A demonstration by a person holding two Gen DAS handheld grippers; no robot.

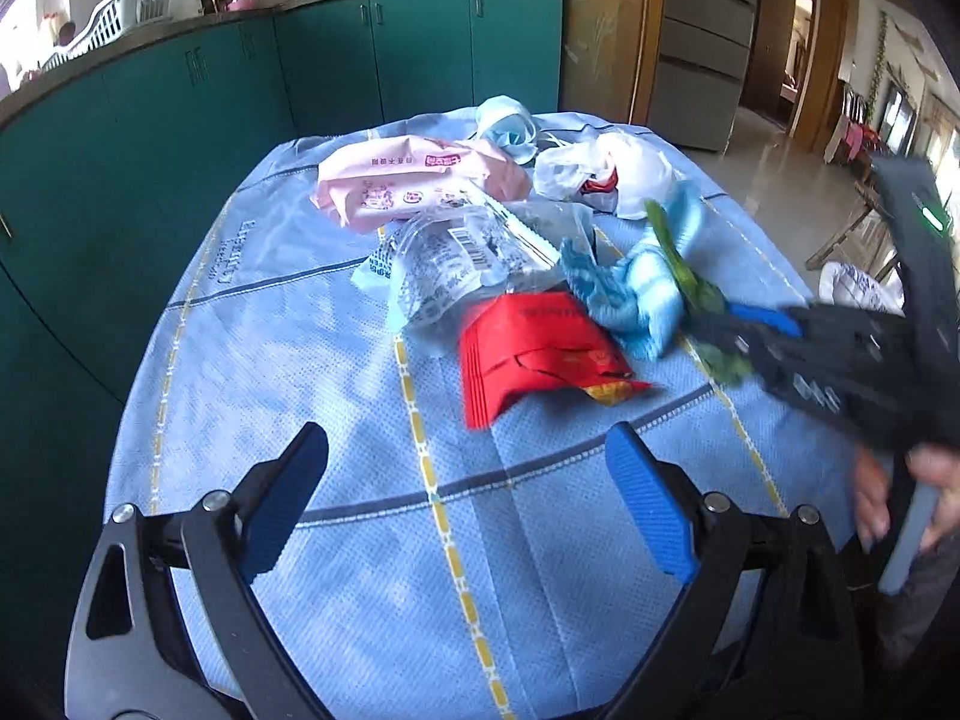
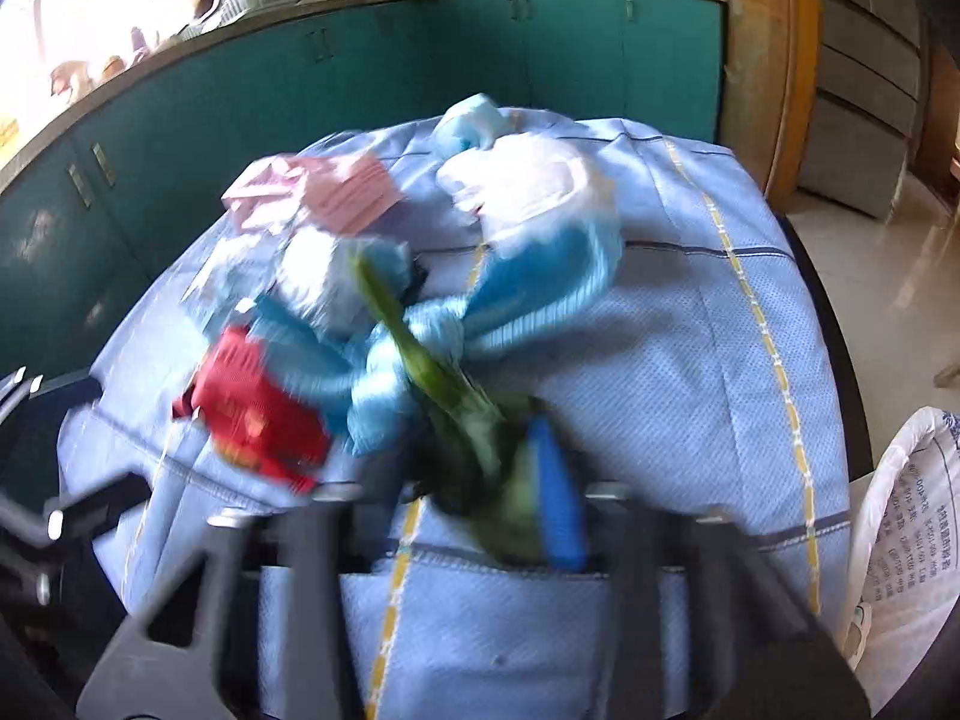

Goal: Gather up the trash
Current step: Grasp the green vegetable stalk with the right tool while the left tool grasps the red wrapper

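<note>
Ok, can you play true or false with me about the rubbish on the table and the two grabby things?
1. The right hand-held gripper is shut on a green leaf. True.
2. The left hand-held gripper is holding the red packet. False: it is open and empty, with the packet lying on the blue tablecloth ahead of it.
3. The pink packet lies at the far side of the pile. True.
4. The cupboards behind the table are yellow. False: they are green.
</note>
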